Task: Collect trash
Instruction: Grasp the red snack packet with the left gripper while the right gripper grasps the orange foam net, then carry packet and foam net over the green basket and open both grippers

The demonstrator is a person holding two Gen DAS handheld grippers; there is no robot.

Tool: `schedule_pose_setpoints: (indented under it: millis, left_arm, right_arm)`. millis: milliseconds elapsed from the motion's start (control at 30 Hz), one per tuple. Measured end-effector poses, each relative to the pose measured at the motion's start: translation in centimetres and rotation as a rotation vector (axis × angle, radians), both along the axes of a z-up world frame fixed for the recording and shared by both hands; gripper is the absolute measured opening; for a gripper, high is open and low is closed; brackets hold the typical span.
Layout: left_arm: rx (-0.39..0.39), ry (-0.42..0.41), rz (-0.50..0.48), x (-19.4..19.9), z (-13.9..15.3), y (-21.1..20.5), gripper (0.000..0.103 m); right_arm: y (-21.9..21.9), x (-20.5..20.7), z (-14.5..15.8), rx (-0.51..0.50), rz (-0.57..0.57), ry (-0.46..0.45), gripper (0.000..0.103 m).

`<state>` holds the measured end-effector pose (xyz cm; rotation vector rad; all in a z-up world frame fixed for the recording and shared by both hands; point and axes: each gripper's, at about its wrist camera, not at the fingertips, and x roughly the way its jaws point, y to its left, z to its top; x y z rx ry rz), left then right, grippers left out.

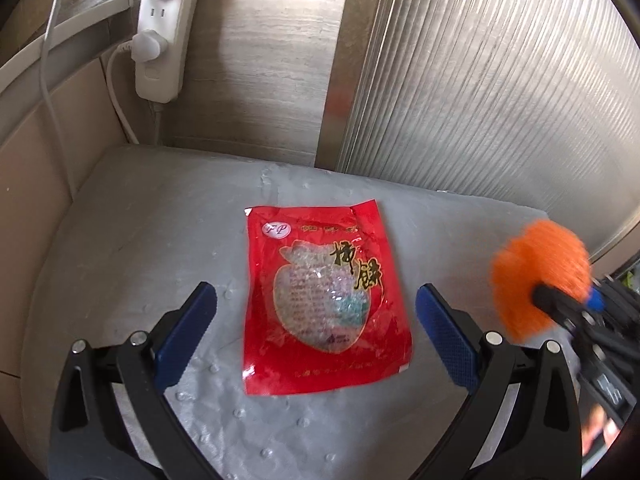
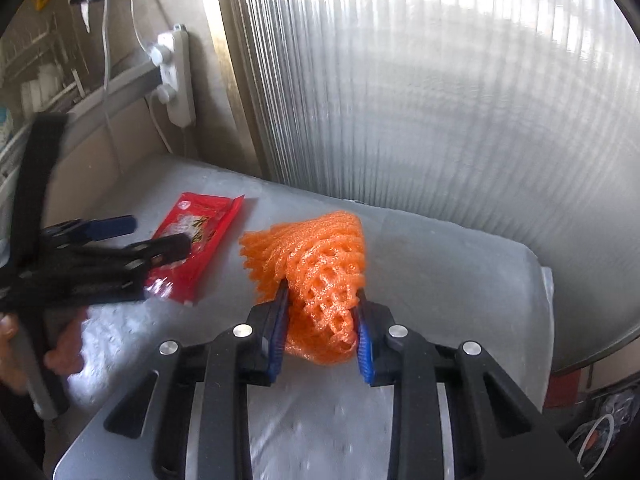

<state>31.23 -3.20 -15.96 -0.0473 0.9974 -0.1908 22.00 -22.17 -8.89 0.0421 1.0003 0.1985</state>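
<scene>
1. Far to the left of the left gripper (image 1: 316, 320), a white power strip (image 1: 164, 32) hangs on the wall with plugs in it; it plays no part in the job.
2. The left gripper is spread wide and holds nothing. Its blue pads (image 1: 188, 336) stand on either side of the red snack packet (image 1: 324, 300), which lies flat on the grey padded surface (image 1: 140, 220) just ahead of and between the fingers.
3. To the right of that gripper, the right gripper (image 2: 322, 332) is pinched on the orange foam net (image 2: 316, 272). The net bulges out ahead of its pads, and it appears lifted off the surface, though I cannot be sure.
4. Behind and to the right of both stands a ribbed translucent panel (image 2: 440, 100).
5. Step in hand, as I judge it: one piece of trash is already secured on the right, and the left is lining up to pick the packet.
6. The next move calls for lowering the left fingers until they reach the surface and closing across the packet. Because it is thin and flat, the pads may slide over it; catching a crinkled edge looks the safer grip.
</scene>
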Motion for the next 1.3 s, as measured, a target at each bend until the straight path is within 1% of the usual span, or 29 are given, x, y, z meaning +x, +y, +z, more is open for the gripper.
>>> schedule_pose_setpoints:
  millis: [100, 200, 233, 367, 433, 500, 533, 600, 633, 700, 733, 800, 833, 900, 967, 1033, 1100, 1167, 1300]
  left_arm:
    - [0.016, 0.026, 0.006, 0.6, -0.6, -0.9, 0.095]
    - [0.071, 0.043, 0.012, 1.1, -1.6, -1.7, 0.095]
    - [0.079, 0.046, 0.013, 1.2, -1.8, -1.7, 0.095]
    - [0.104, 0.028, 0.016, 1.0, -1.9, -2.0, 0.095]
    - [0.115, 0.021, 0.017, 1.0, -1.9, -1.9, 0.09]
    - [0.117, 0.013, 0.023, 1.0, -1.7, -1.6, 0.077]
    - [0.112, 0.011, 0.028, 1.1, -1.5, -1.4, 0.073]
    - [0.103, 0.006, 0.031, 1.5, -1.3, -0.9, 0.059]
    - [0.098, 0.005, 0.031, 1.6, -1.3, -0.7, 0.056]
    - [0.09, 0.004, 0.034, 1.8, -1.1, -0.1, 0.044]
    - [0.072, 0.006, 0.032, 1.9, -1.0, 0.3, 0.043]
    - [0.049, -0.007, 0.029, 2.0, -0.9, 0.8, 0.035]
    - [0.051, -0.013, 0.021, 2.0, -0.9, 0.9, 0.033]
    - [0.08, -0.031, 0.003, 1.9, -0.7, 0.7, 0.025]
    - [0.085, -0.037, -0.019, 1.3, -0.3, 0.3, 0.023]
    - [0.058, -0.043, -0.034, 0.5, 0.2, 0.2, 0.022]
    - [0.06, -0.061, -0.045, -0.5, 0.9, 0.0, 0.022]
    - [0.045, -0.071, -0.053, -1.6, 1.5, 0.0, 0.022]
    - [0.018, -0.094, -0.077, -4.9, 2.9, -0.1, 0.022]
  right_arm:
    - [-0.8, -2.0, 0.9, 0.036, -0.013, -0.028, 0.029]
    - [-1.5, -3.6, 1.6, 0.065, -0.016, -0.05, 0.029]
    - [-1.4, -3.7, 1.8, 0.072, -0.017, -0.055, 0.03]
    - [-2.1, -4.3, 2.0, 0.124, -0.017, -0.063, 0.03]
    - [-2.5, -4.8, 2.3, 0.13, -0.02, -0.068, 0.03]
    - [-2.6, -5.0, 2.1, 0.14, -0.016, -0.066, 0.03]
    - [-2.5, -5.1, 2.0, 0.143, -0.014, -0.065, 0.03]
    - [-2.2, -5.1, 1.8, 0.147, -0.009, -0.062, 0.03]
    - [-2.2, -5.2, 1.7, 0.15, -0.007, -0.06, 0.031]
    - [-1.9, -5.3, 1.5, 0.154, -0.004, -0.058, 0.031]
    - [-1.9, -5.3, 1.4, 0.156, -0.004, -0.057, 0.031]
    - [-1.7, -5.3, 1.3, 0.159, -0.005, -0.055, 0.031]
    - [-1.6, -5.3, 1.3, 0.16, -0.005, -0.054, 0.031]
    - [-1.5, -5.3, 1.3, 0.157, -0.005, -0.053, 0.031]
    - [-1.3, -5.2, 1.2, 0.155, -0.007, -0.052, 0.031]
    - [-1.3, -5.2, 1.5, 0.155, -0.008, -0.054, 0.031]
    - [-1.2, -5.2, 1.7, 0.155, -0.009, -0.056, 0.031]
    - [-1.0, -5.6, 2.1, 0.153, -0.01, -0.06, 0.031]
    - [-0.7, -6.9, 3.0, 0.151, -0.01, -0.07, 0.031]
